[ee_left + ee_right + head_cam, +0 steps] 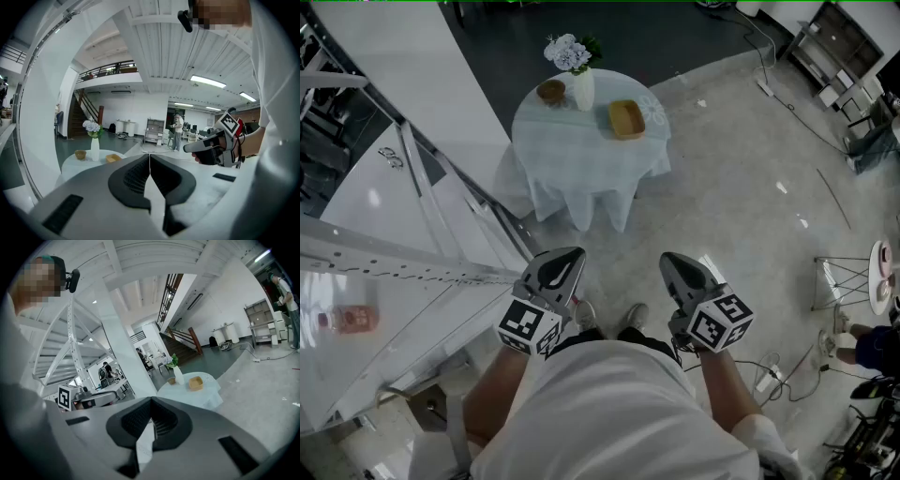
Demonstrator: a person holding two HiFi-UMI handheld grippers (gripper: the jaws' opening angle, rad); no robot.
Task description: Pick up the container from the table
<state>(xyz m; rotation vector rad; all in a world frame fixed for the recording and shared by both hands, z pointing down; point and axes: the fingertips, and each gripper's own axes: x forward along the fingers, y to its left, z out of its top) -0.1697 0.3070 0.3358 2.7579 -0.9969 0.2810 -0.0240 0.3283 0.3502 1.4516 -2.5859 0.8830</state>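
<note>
1. Between us and the round tabletop point(572, 141) lies bare floor point(722, 197), wide enough for both hands to pass side by side.
2. On our left a white slanted frame with rails point(422, 253) runs close beside the left hand-held gripper point(570, 258) and ends near the tablecloth, so that side is tight.
3. The right hand-held gripper point(673, 261) faces open floor; a wire-legged stand point(848, 277) and a plug strip point(766, 382) lie well off to the right.
4. On the tabletop the container point(626, 119) is open from the near side, the right and above.
5. The vase point(582, 90) stands near its left, the bowl point(551, 91) beyond; we find that flank crowded.
</note>
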